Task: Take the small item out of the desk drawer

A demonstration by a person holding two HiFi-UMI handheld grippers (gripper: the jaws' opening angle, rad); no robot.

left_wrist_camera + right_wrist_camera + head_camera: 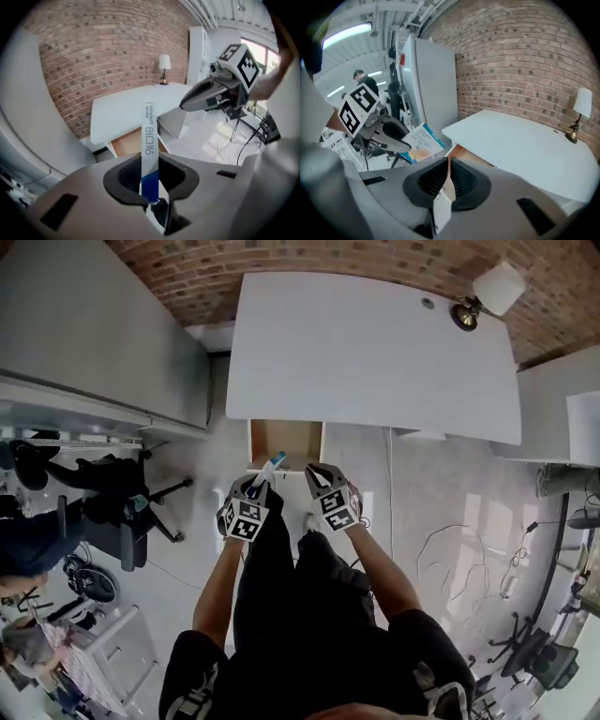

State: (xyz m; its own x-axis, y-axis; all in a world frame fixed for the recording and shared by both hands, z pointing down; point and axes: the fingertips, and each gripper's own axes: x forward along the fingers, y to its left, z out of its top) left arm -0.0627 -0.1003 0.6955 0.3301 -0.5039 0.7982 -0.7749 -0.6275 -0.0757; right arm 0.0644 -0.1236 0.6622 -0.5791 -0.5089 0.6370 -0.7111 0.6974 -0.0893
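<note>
— Fingers (123,178) on my left gripper (152,190) are pinched on the small box (149,140), white with a blue end. They sit only as far apart as the box is thick. In that gripper's own view I get it edge-on, standing up out of the jaws.
— And the other side?
— My right gripper (447,176) has its jaws pressed together with nothing between them. Its view gives me what the left one hides: the broad printed face of the box, held up in the air by the left gripper.
— Where is the box relative to the drawer?
— In the head view it is out of the drawer (286,442), lifted over its near edge. The drawer stands pulled open under the white desk (375,352), wooden bottom showing. Both gripper views catch just a sliver of that wood.
— Anything else around?
— A lamp (483,298) at the desk's far corner by the brick wall (187,268), and an office chair (122,507) off to the left in the head view
</note>
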